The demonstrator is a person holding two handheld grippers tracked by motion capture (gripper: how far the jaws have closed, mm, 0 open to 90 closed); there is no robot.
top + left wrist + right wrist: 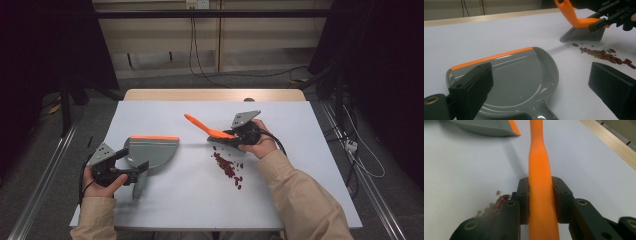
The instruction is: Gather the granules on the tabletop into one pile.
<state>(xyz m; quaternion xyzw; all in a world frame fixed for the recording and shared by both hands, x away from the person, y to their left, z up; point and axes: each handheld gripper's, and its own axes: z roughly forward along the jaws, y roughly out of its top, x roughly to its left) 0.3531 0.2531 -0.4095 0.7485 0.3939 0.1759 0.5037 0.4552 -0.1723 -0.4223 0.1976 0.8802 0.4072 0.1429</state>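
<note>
1. Risk, scatter: the beans (229, 169) lie loose in a thin line on the table (300, 150), just beside the brush's (210, 131) grey bristles and well apart from the dustpan (150, 150). In my judgement, a fast or long stroke would fling them past the pan or off the table edge.
2. Risk, pan shift: the dustpan lies flat with its orange lip (491, 58) facing away from the person. The left gripper (539, 85) has its jaws spread to either side of the pan's handle end, not pressed on it (so the pan is unsecured). A push from the brush could slide it.
3. Risk, misalignment: the lip does not face the beans squarely; a sweep straight across would likely meet the pan's curved side wall and leave beans under it.
4. Risk, brush twist: the right gripper (540, 195) has its jaws pressed together on the orange brush handle (539, 157), low near the head. Downward pressure on the bristles could rotate the handle in that pinch.
5. Pose, right hand (257, 142): beyond the beans, forearm angled in from the lower right, brush handle pointing up and to the left, bristles at the table.
6. Pose, left hand (100, 175): near the table's near left edge, gripper aimed toward the pan.
</note>
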